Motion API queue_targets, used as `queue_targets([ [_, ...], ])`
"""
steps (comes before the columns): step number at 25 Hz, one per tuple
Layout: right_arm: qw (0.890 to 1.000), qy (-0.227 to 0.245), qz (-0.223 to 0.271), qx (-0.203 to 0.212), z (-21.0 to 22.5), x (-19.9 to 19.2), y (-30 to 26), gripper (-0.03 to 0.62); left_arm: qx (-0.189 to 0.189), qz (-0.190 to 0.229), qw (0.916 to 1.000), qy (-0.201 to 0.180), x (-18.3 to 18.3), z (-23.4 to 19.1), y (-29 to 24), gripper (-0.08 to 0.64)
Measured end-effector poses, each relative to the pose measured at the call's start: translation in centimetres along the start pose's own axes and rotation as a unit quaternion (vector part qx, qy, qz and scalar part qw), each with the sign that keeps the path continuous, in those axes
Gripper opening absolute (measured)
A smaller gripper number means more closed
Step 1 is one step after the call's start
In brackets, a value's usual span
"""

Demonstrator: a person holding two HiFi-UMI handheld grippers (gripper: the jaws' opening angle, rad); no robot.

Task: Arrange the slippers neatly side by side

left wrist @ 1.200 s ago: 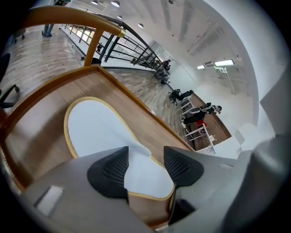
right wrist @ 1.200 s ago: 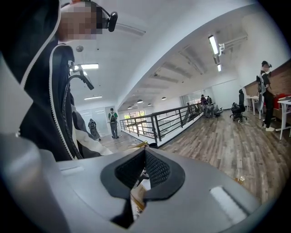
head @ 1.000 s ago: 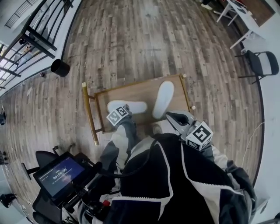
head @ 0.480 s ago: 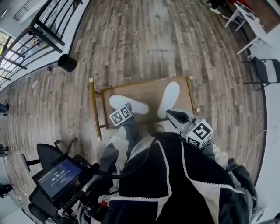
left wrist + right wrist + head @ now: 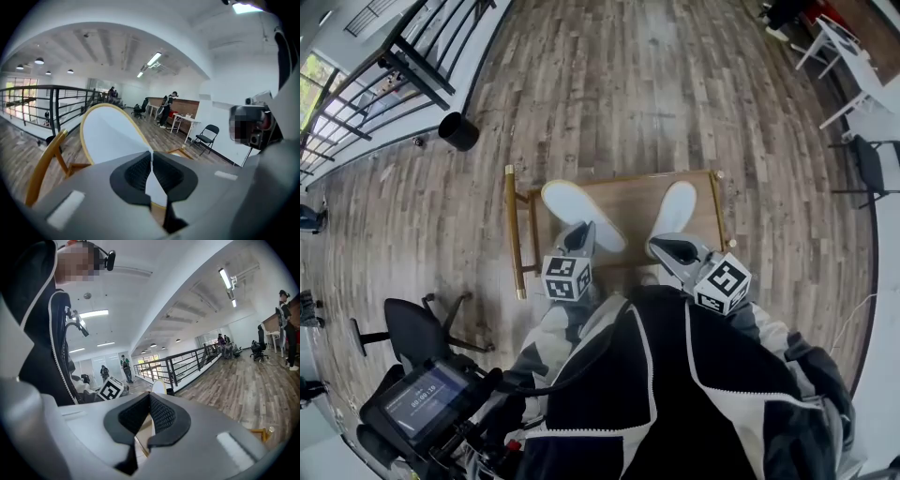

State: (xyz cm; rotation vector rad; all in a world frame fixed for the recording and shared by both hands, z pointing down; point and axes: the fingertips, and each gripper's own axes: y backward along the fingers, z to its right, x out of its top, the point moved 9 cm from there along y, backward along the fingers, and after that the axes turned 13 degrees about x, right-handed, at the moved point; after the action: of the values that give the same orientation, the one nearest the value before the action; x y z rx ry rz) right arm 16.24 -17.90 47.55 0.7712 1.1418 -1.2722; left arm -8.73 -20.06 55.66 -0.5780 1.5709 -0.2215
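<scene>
Thin, light and floppy, the left slipper (image 5: pixel 110 136) is pinched at its rim by the left gripper (image 5: pixel 151 157); a mid-sole hold looks steadier. The right gripper (image 5: pixel 150 399), jaws together, waits at 6 o'clock of the other slipper (image 5: pixel 678 208).

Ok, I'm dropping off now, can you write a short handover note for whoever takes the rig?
Left tool: shut on the edge of the left slipper, held up off the wooden table.
Right tool: shut, at the near end of the right slipper, which lies flat on the table; no clear grip.
Done: one slipper picked up.
Left: set it down parallel beside the other.
</scene>
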Motion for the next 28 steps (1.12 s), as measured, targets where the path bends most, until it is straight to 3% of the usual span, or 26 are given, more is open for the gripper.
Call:
queue_targets([
  [6,1.000,0.002,-0.003,0.022,0.5,-0.3,-1.6,0.005,-0.036,0.097,0.9928,-0.060,3.4,2.3,5.4,0.029],
  [11,0.999,0.002,-0.005,0.034,1.0,-0.6,-2.5,0.005,-0.035,0.123,0.9874,-0.093,3.4,3.5,8.6,0.029],
  [20,0.999,0.001,-0.010,0.053,1.3,-0.7,-3.9,0.005,-0.019,0.099,0.9886,-0.112,2.1,2.2,8.9,0.029],
  [24,0.999,0.000,-0.005,0.052,1.6,-0.8,-3.8,0.005,-0.006,0.071,0.9886,-0.132,1.2,0.5,7.7,0.029],
  [28,0.999,-0.005,-0.005,0.043,2.1,-0.5,-4.3,0.005,0.009,0.031,0.9912,-0.129,0.1,-3.4,5.4,0.029],
])
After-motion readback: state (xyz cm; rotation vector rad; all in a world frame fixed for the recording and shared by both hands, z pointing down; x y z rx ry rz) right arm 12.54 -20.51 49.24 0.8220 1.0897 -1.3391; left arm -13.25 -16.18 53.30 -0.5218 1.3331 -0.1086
